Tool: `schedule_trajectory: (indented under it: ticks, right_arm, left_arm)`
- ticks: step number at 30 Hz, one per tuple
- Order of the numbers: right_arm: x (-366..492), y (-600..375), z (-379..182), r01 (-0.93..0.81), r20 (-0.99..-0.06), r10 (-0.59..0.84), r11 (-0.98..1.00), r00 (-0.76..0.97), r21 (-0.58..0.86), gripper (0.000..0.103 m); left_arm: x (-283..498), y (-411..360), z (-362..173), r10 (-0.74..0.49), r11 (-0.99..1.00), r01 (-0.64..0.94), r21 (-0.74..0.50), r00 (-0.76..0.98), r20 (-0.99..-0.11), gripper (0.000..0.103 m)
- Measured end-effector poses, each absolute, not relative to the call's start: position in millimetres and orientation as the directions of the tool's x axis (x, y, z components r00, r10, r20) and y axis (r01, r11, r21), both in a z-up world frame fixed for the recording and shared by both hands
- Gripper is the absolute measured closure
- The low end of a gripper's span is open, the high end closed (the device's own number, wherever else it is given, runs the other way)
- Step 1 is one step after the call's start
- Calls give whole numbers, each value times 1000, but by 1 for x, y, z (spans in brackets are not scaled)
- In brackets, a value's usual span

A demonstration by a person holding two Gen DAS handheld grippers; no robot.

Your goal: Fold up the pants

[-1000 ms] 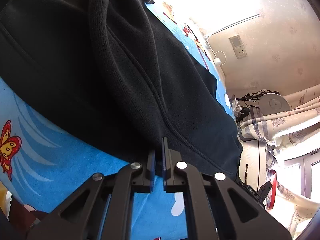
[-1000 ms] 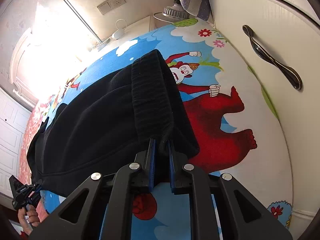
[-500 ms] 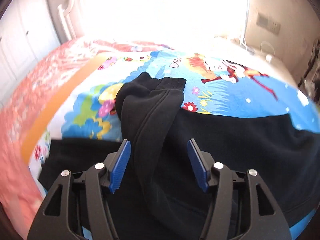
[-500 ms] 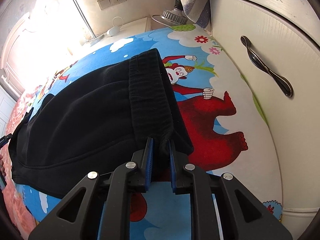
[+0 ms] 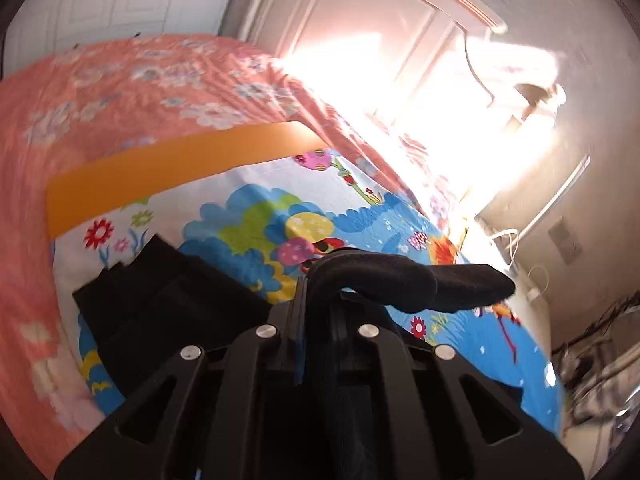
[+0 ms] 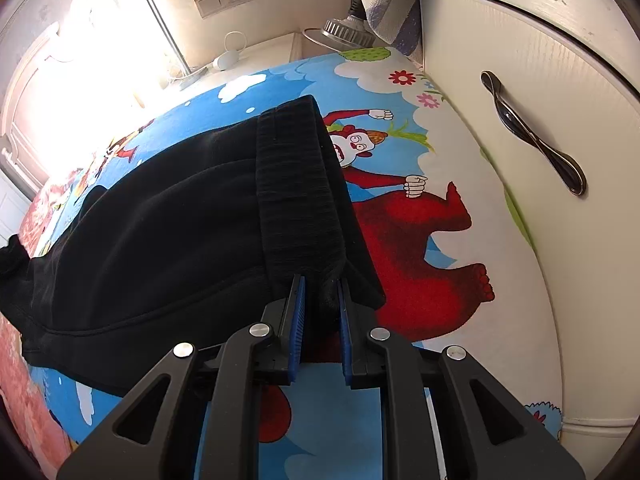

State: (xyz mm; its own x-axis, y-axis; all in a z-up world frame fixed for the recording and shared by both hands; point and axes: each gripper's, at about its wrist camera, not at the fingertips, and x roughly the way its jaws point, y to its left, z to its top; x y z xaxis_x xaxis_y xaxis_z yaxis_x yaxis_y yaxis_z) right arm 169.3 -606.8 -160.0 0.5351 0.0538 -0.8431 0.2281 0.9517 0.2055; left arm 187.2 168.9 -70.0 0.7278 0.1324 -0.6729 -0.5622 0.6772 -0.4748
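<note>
Bed sheet (image 6: 400,420) carries black pants (image 6: 168,240). My right tongs (image 6: 320,300) pinch the waistband at 6 o'clock; left tongs (image 5: 316,300) clench a raised fold. Fleece looks soft, limp, light: I'd grip hems.

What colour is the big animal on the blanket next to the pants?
Red. The big animal shows best in the right wrist view, beside the black pants.
</note>
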Motion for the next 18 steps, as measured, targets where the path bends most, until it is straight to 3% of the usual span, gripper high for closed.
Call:
schedule_trajectory:
  ticks: [2,4,5,6,7,8,11,14,18]
  right_arm:
    - [170,-606,-159,222,-845,54,954,532,200,88]
    - [172,-608,-159,210,-849,62,957,525,199,88]
    - [173,-609,-159,209,-850,70,956,522,207,88]
    - [173,-611,-159,211,-851,77,954,520,215,88]
    - [173,-611,-159,218,-853,68,953,517,209,88]
    - [173,-611,-158,221,-854,55,955,517,196,79]
    - [174,-609,-156,216,-856,22,964,516,155,66]
    - [174,-612,-156,221,-857,35,960,515,172,66]
    - [175,-616,-158,227,-852,52,954,522,197,67]
  left_arm:
    - [135,213,-108,84,508,-620,-598,726,-682,94]
    - [115,232,-143,39,473,-649,-596,691,-722,94]
    - [105,233,-156,-6,450,-625,-638,712,-702,89]
    - [100,236,-163,-55,433,-581,-689,746,-664,70]
    - [97,238,-166,-78,424,-551,-719,769,-635,61]
    - [95,240,-166,-71,418,-547,-725,776,-626,56]
    - [105,251,-170,-84,398,-531,-748,791,-606,56]
    - [114,258,-167,-64,398,-541,-741,789,-611,56]
    - [134,271,-187,-131,347,-537,-769,784,-607,60]
